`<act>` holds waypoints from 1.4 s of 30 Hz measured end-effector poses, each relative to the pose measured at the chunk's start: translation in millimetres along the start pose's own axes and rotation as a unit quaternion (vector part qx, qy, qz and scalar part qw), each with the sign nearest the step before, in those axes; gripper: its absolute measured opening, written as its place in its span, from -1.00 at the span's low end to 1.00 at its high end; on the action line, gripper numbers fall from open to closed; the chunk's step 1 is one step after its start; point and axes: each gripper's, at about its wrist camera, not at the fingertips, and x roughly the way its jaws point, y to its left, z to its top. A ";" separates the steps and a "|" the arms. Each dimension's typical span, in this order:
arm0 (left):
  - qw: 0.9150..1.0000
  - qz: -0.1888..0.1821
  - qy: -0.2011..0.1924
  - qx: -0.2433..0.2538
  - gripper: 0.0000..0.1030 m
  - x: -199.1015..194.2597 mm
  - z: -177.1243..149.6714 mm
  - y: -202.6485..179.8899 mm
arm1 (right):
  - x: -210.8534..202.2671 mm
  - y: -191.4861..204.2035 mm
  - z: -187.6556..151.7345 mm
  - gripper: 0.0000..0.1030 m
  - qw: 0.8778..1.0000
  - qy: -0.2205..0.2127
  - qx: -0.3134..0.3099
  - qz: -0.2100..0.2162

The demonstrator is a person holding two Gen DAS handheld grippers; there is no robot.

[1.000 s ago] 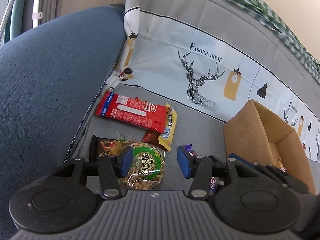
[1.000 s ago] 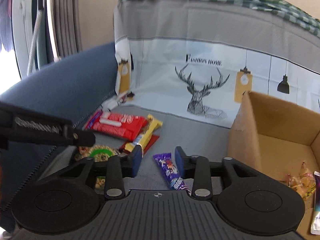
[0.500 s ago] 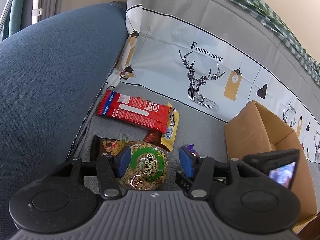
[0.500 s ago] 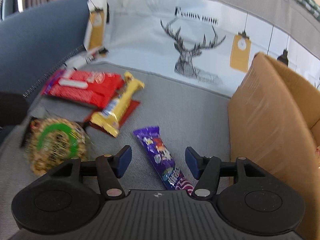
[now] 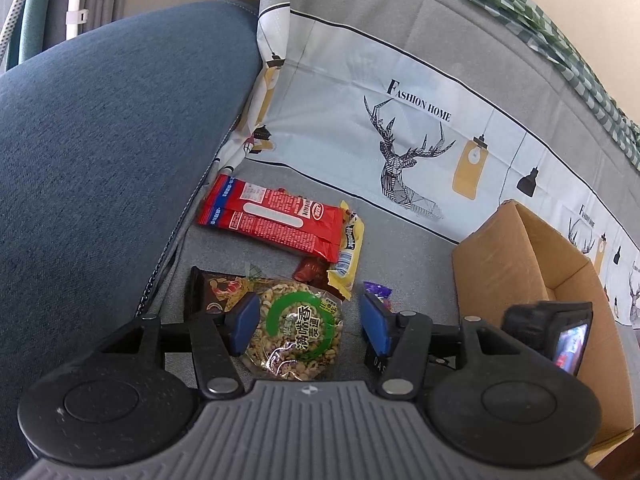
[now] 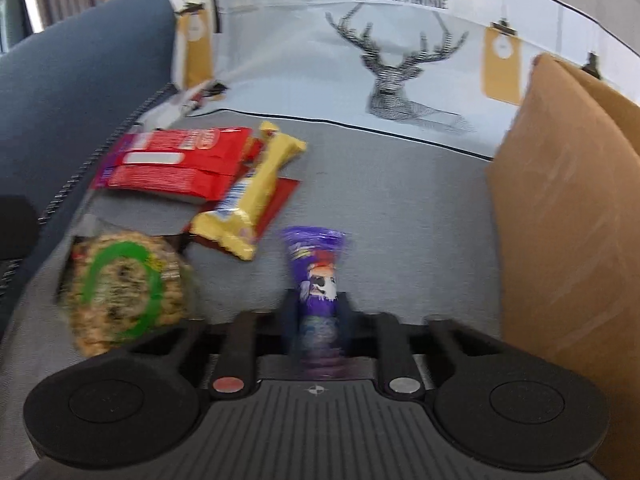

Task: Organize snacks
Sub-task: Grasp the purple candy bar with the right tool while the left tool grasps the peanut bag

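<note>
Right wrist: glossy purple candy packet (image 6: 316,276)

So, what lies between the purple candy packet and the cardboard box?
Only bare grey cover lies between purple packet and cardboard box, in the right wrist view.

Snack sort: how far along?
Done: nothing in these views confirms it; the cardboard box shows no contents. In hand: the right hand-held gripper is shut on the purple candy pack; the left hand-held gripper is opening astride the round peanut bag. Left on the sofa: red packet, yellow bar, dark packet.
</note>
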 end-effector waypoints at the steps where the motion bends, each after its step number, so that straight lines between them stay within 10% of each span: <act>1: 1.000 0.000 0.001 -0.003 0.19 0.4 0.1 0.9 | -1.8 0.5 -0.2 -0.68 1.000 0.001 0.006 0.014; 11: 0.998 -0.010 0.039 -0.049 0.38 14.1 -0.4 7.6 | -39.9 -6.0 -3.0 -0.66 0.997 0.016 0.040 0.070; 21: 0.995 0.065 0.072 0.018 0.67 47.7 -7.5 -21.8 | -46.3 -6.0 -20.7 -0.34 0.998 0.046 0.003 0.051; 42: 0.981 0.142 0.091 0.099 0.86 85.6 -16.7 -47.5 | -42.0 -21.1 -23.3 -0.60 0.997 0.060 0.016 0.049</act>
